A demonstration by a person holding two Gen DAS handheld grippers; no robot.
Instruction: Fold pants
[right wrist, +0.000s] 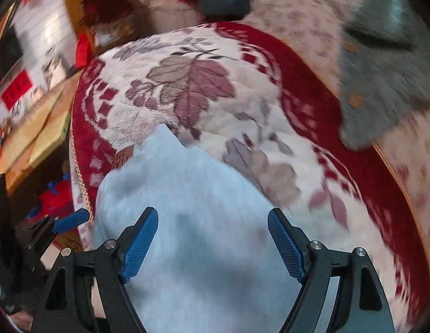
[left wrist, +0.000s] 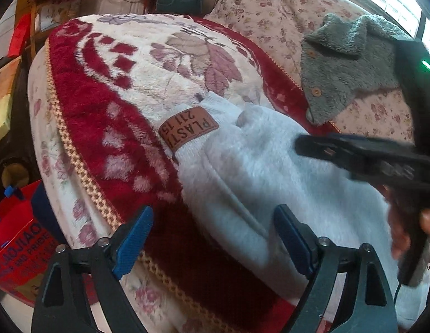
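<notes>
Obs: fluffy white fleece pants lie on the red-and-cream floral plush blanket, waistband w/ brown leather-look rectangular patch toward the blanket's middle. My left gripper hangs just above the pants' near edge, blue-padded fingers spread wide, nothing between them. My right gripper also spread wide, white fleece filling the gap below it; contact w/ fabric: can't tell, right wrist view is motion-blurred. In the left wrist view the right gripper's black body comes in from the right, over the pants. Grey fuzzy buttoned garment sits apart, on the pink rose-print sheet beyond the blanket.
</notes>
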